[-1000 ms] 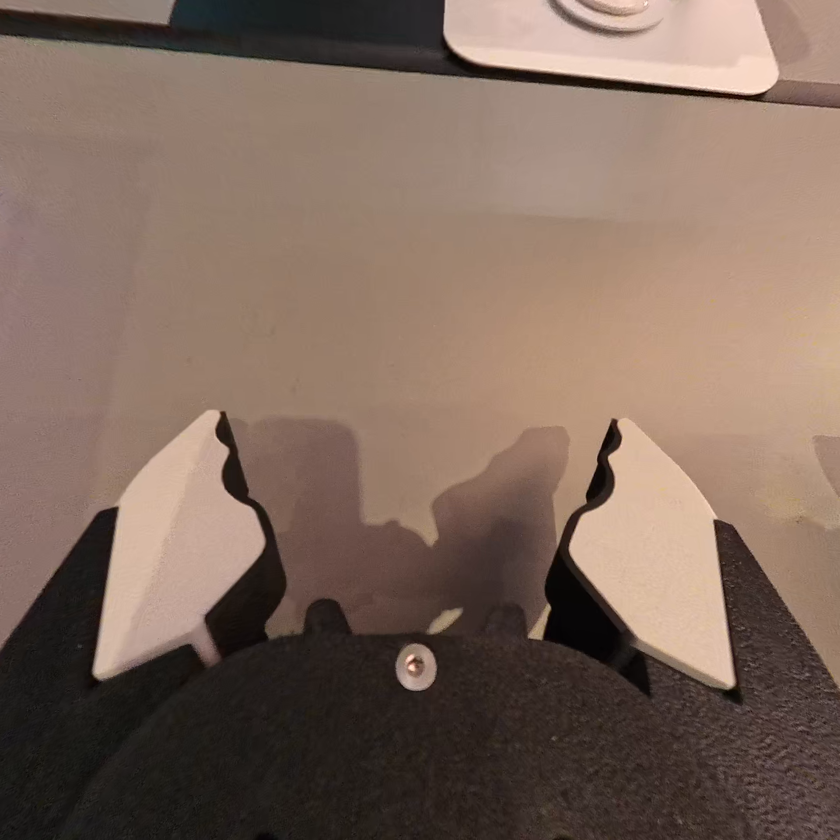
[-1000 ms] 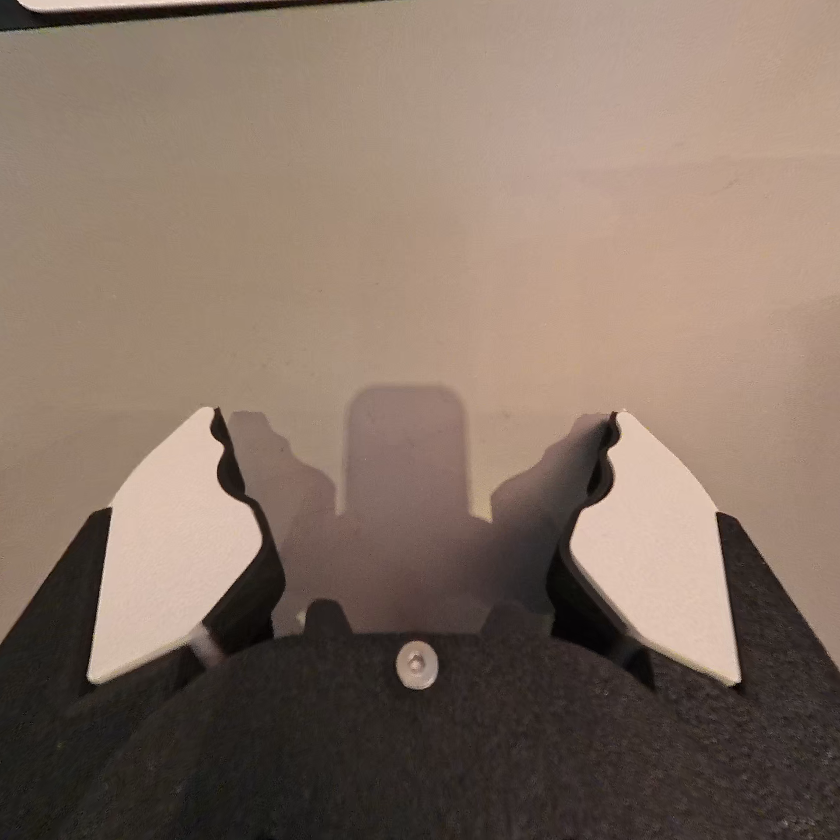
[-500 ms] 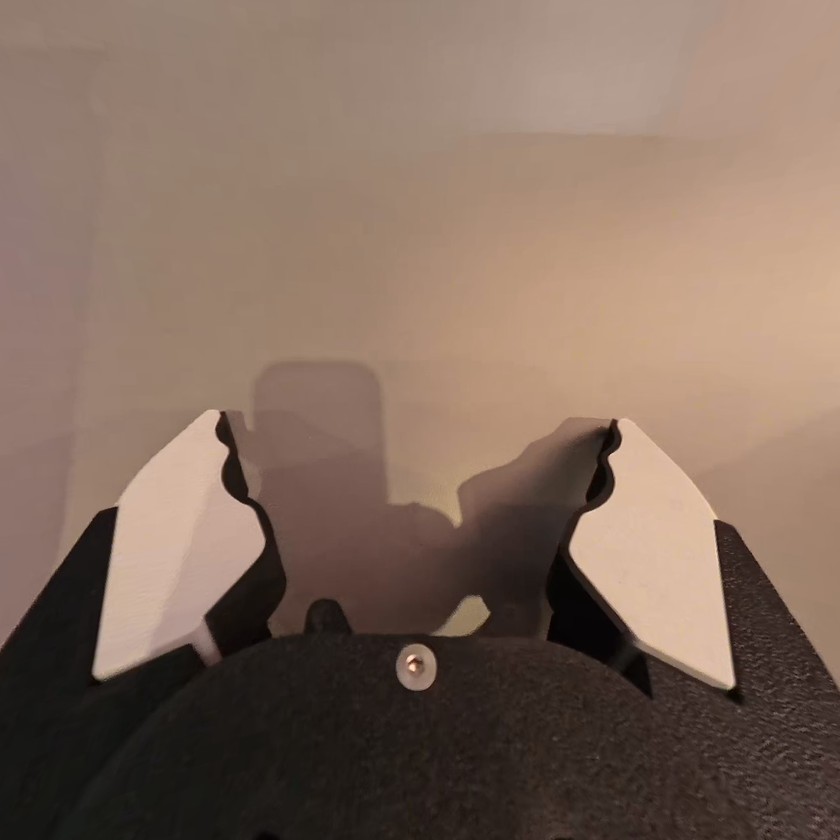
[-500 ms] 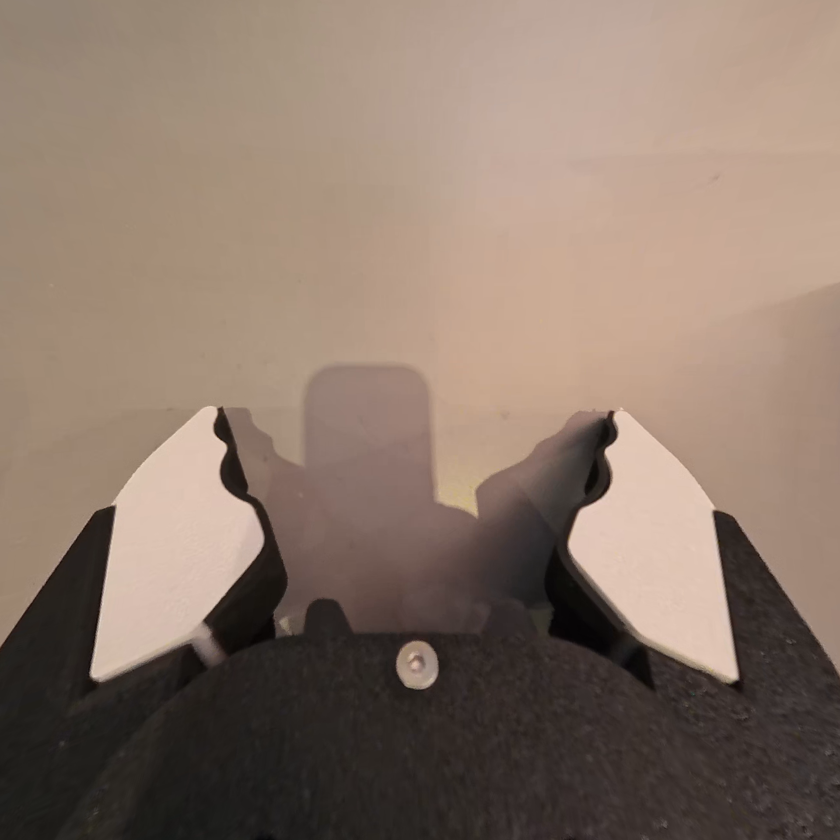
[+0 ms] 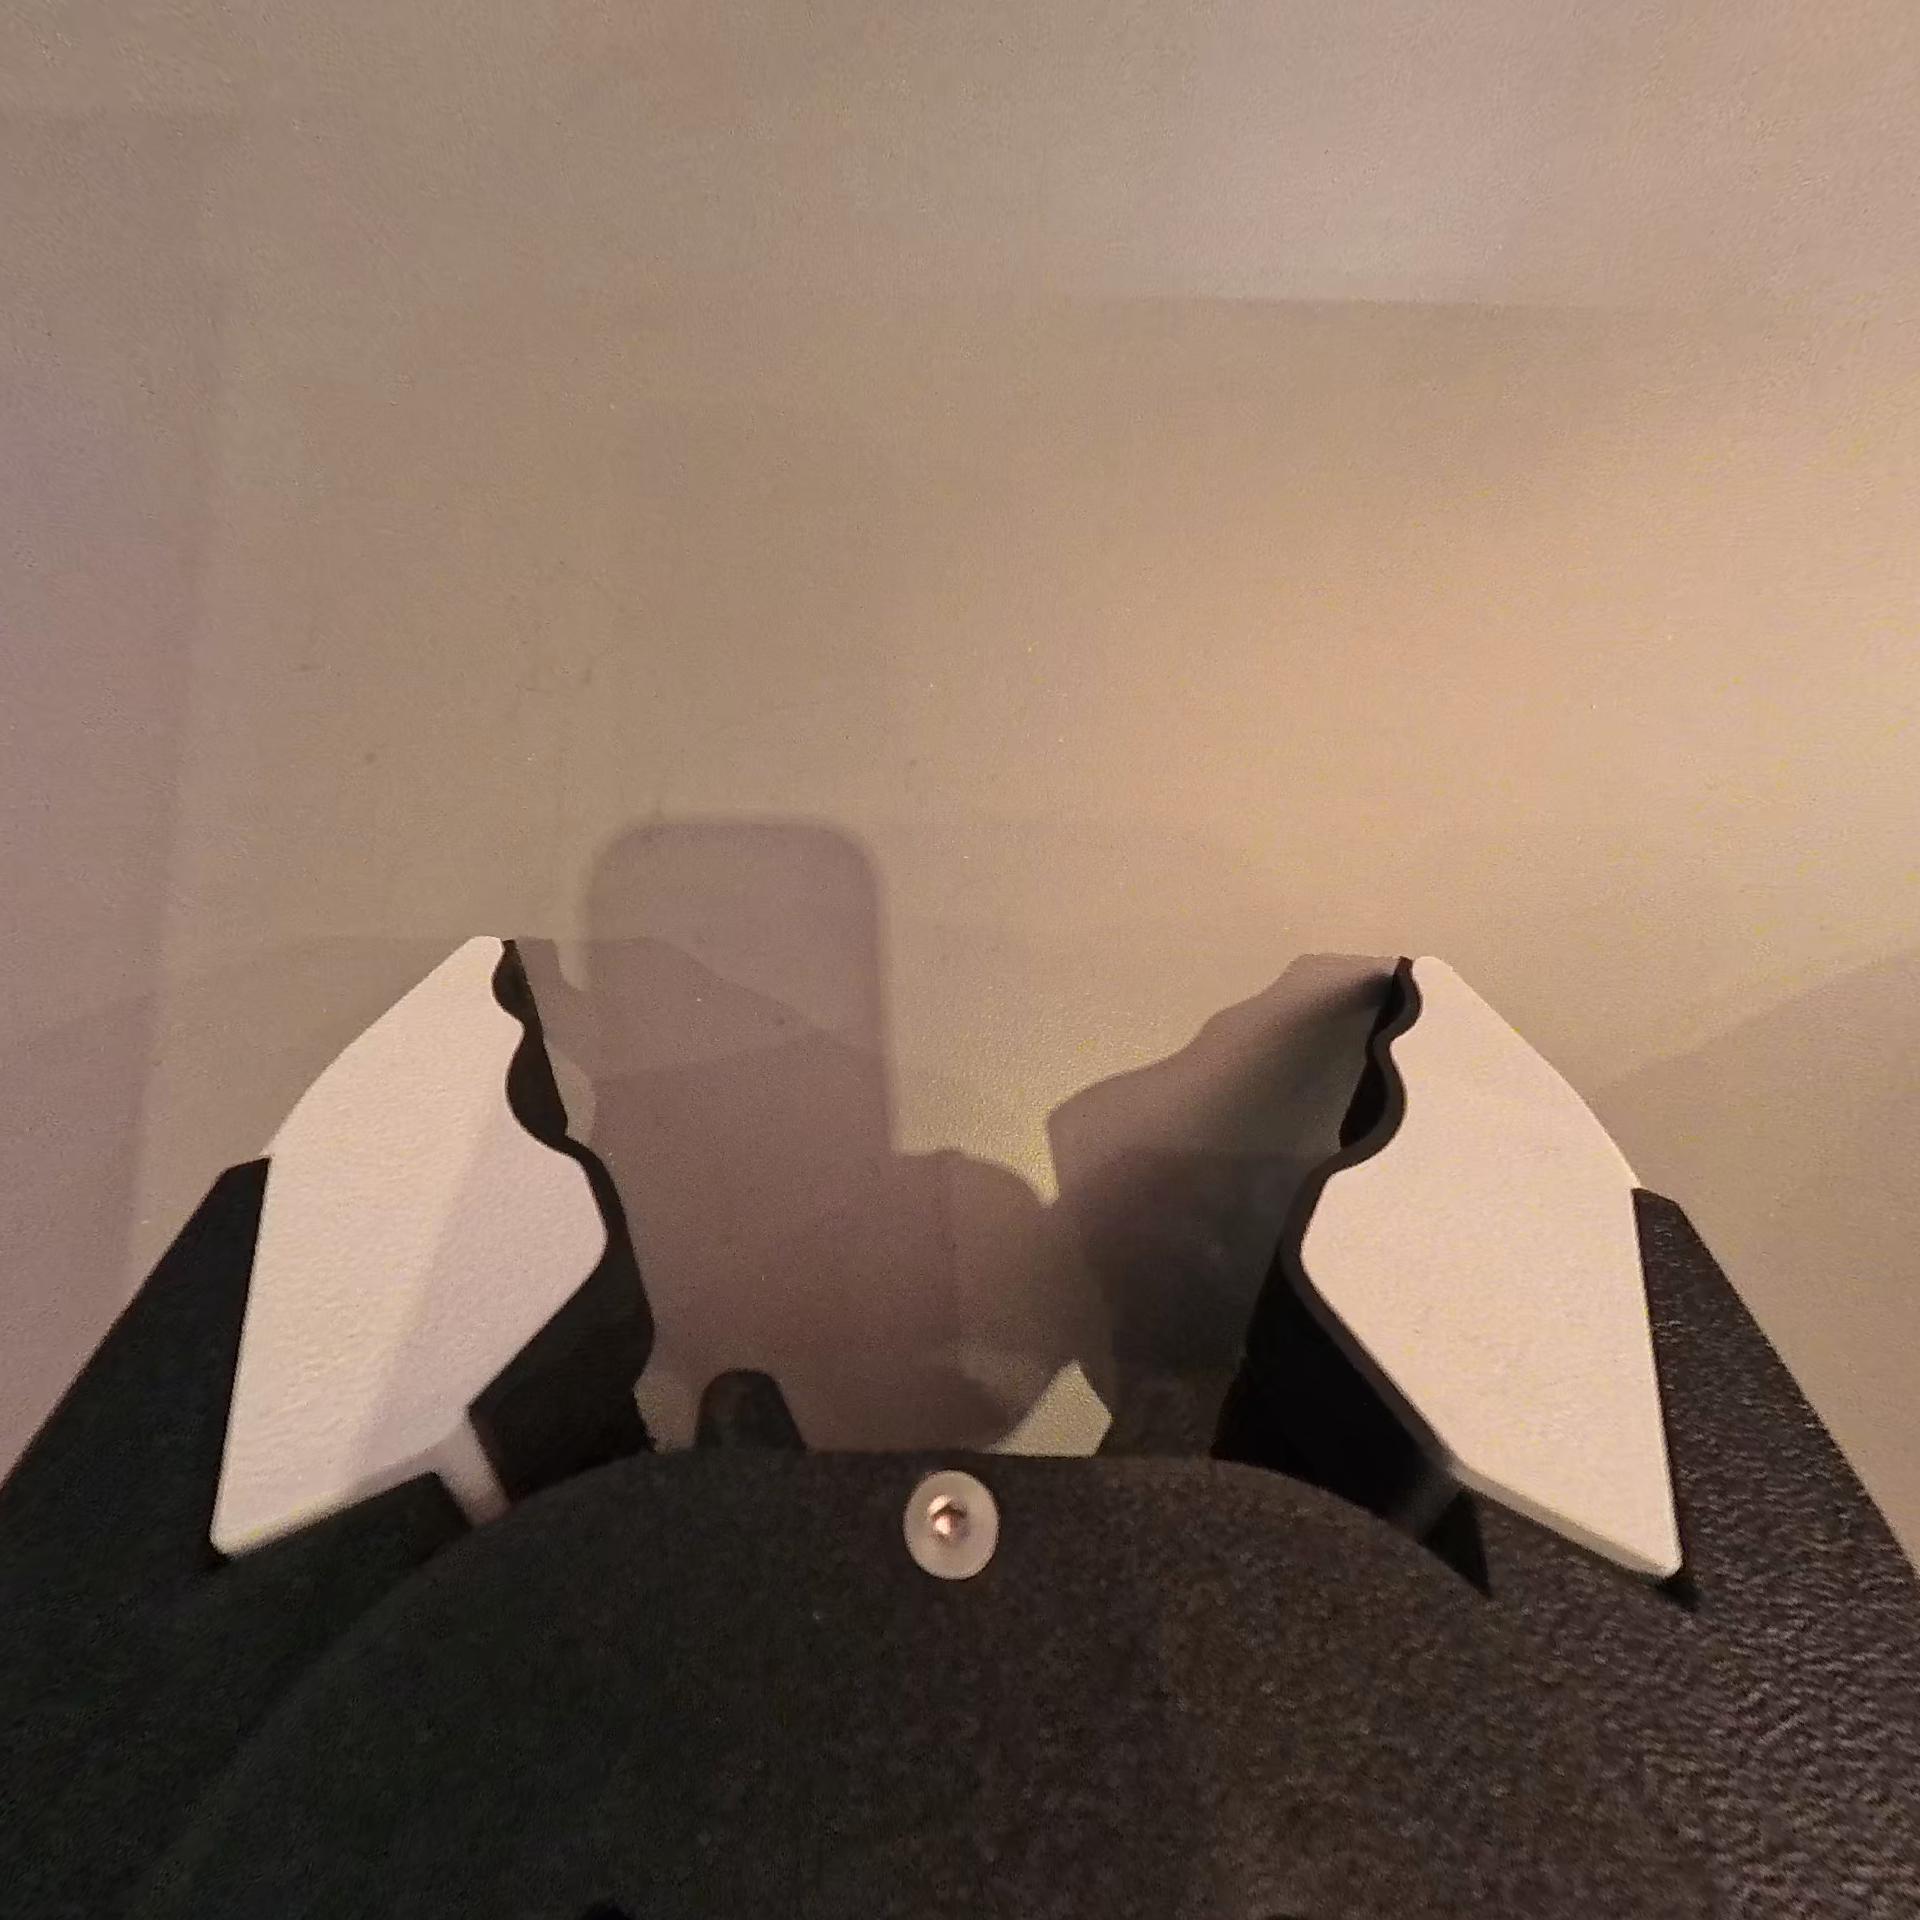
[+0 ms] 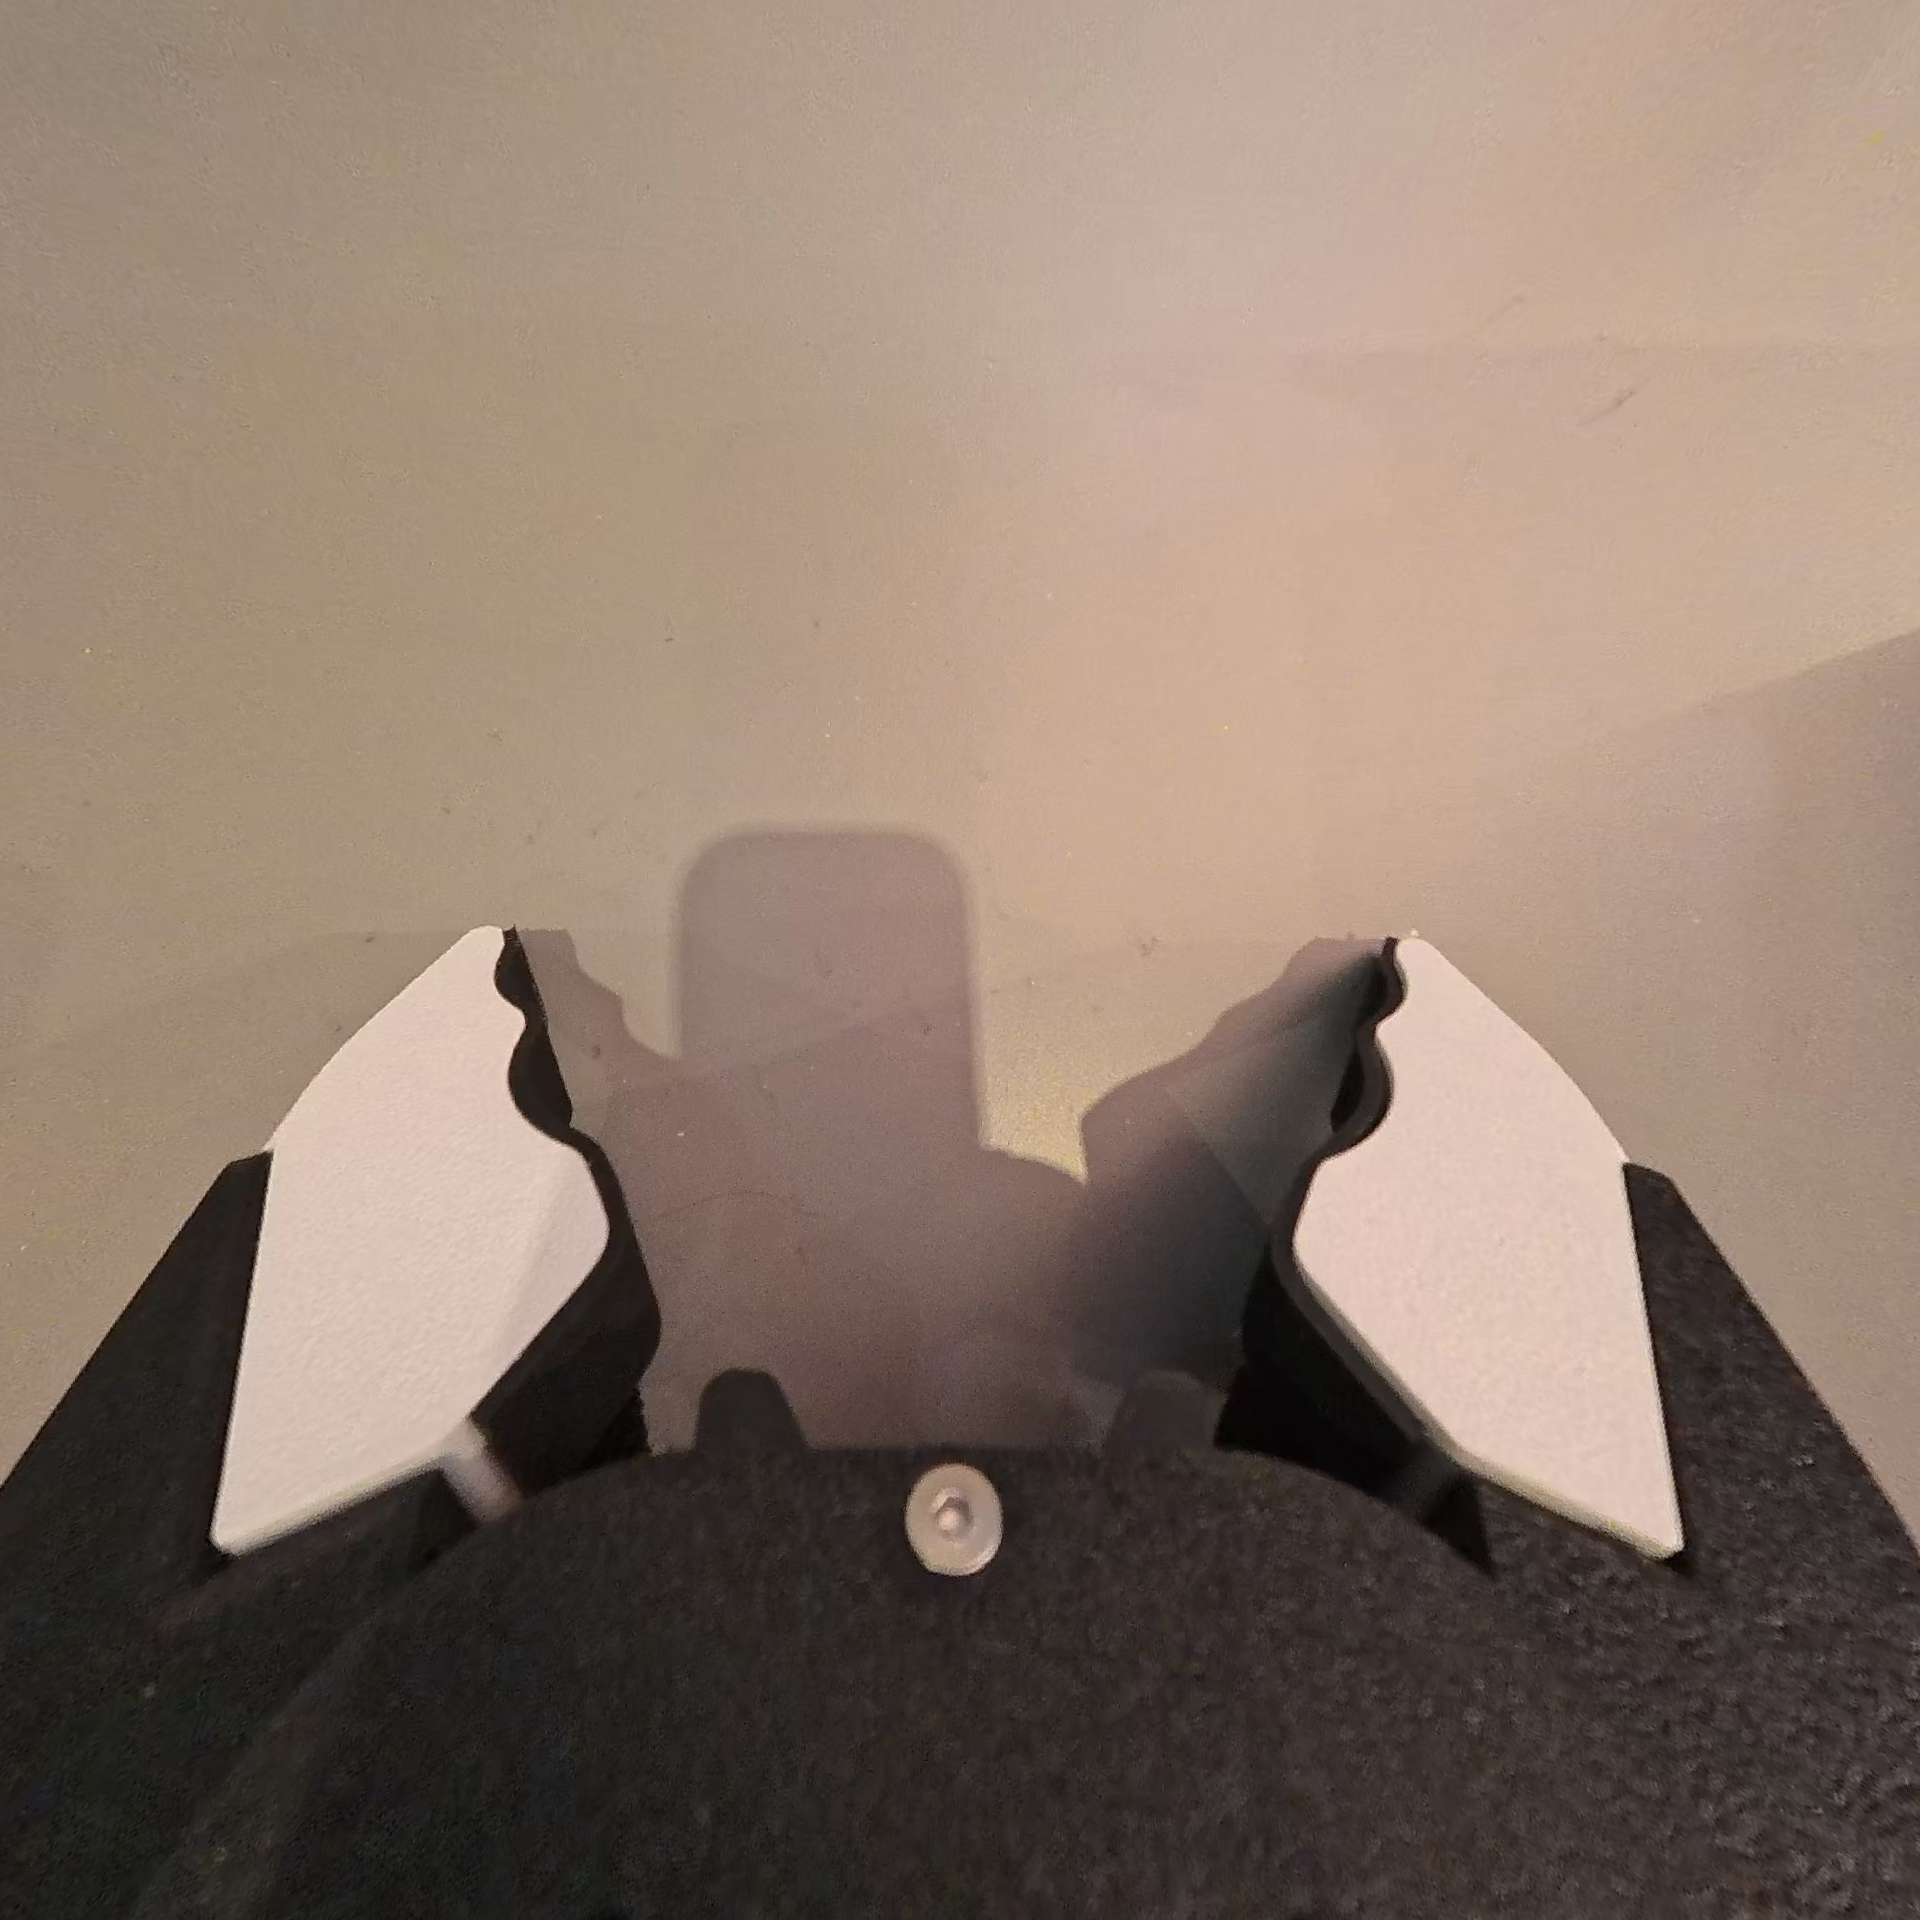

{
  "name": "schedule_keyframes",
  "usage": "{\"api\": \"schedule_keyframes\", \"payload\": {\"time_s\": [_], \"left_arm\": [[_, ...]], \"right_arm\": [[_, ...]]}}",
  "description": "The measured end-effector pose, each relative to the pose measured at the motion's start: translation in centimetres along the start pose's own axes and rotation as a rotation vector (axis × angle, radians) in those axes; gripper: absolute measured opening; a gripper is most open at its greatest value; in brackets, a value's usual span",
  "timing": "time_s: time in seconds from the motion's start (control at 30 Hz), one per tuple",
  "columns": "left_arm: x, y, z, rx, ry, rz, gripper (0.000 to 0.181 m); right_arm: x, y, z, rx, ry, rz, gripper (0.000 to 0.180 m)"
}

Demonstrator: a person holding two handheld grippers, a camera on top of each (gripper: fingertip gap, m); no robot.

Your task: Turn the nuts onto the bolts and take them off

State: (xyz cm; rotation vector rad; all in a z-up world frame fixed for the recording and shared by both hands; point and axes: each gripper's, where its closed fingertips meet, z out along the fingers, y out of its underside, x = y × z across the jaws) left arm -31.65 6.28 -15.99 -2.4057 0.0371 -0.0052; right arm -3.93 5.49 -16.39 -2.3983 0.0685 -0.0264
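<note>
No nut and no bolt is in view. My left gripper (image 5: 954, 961) is open and empty, its white fingers (image 5: 416, 1226) spread wide just above a plain beige table top (image 5: 1039, 520). My right gripper (image 6: 951, 951) is also open and empty, its white fingers (image 6: 1475, 1226) spread wide over the same kind of bare surface (image 6: 935, 468). Each gripper casts a dark shadow on the table between its fingers.
A darker shadow band crosses the right edge of the right wrist view (image 6: 1818, 748). Only the beige table top fills both views.
Both grippers have drawn back toward me and lower over the table. The white tray and dark table edge at the top of both views have gone out of view. Both stay open.
</note>
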Motion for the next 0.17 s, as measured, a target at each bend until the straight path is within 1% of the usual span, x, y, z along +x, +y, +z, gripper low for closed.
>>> {"api": "schedule_keyframes", "payload": {"time_s": [0.17], "left_arm": [[-0.01, 0.00, -0.01, 0.000, 0.000, 0.000, 0.146]], "right_arm": [[-0.01, -0.01, 0.01, -0.002, 0.000, -0.001, 0.142]]}}
